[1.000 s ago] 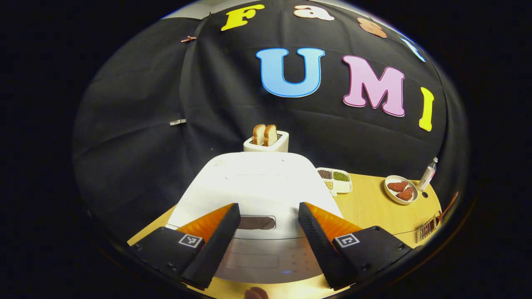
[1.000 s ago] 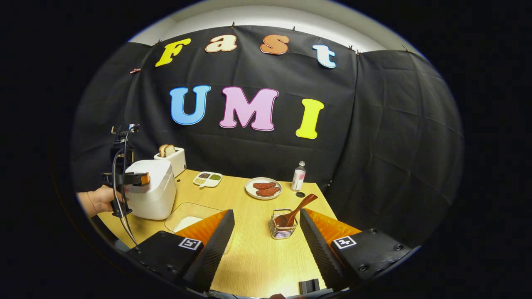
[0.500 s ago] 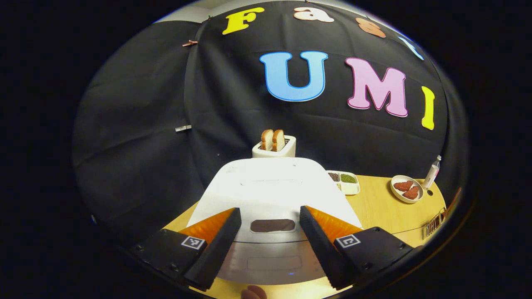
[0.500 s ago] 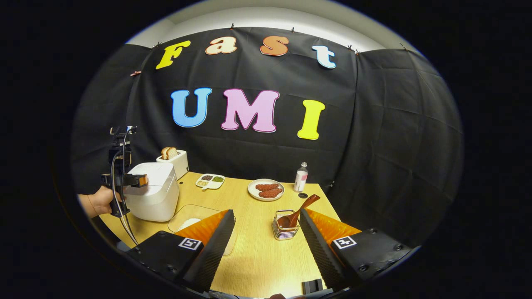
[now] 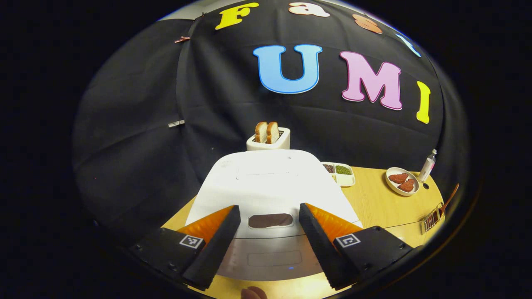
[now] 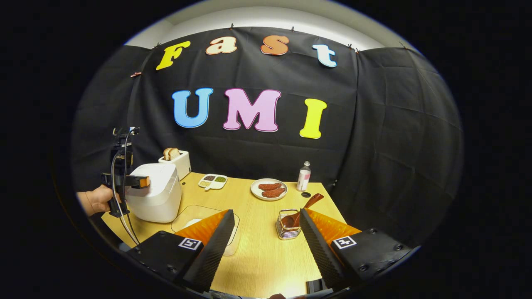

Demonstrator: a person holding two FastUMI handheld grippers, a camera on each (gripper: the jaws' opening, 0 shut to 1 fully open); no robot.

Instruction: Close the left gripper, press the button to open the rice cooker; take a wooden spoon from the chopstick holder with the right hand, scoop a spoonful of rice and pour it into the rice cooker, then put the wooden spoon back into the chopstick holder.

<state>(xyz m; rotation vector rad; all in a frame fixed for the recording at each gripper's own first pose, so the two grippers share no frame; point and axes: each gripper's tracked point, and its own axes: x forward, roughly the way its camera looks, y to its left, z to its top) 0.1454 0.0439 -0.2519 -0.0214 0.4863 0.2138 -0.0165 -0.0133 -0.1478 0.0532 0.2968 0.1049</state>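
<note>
1. Rice cooker point(image 5: 270, 182): lid down; dark button point(image 5: 270, 220) on its front edge.
2. Left gripper point(image 5: 269, 226): fingers apart, straddling the button; bring them together before any press.
3. Right gripper point(image 6: 266, 232): fingers apart, holding nothing.
4. Wooden spoon point(image 6: 300, 211): in chopstick holder point(image 6: 287, 228), well right of the cooker.

Black cloth wall point(image 6: 374, 124) hanging in creased panels, clipped along its top edge, closing in the far and right sides of the booth. Above it, a strip of pale wall or ceiling point(image 6: 266, 18), brightly lit. Below, a light wood-grain counter point(image 6: 257, 249), its far edge against the cloth, a glare of light near its front edge.
</note>
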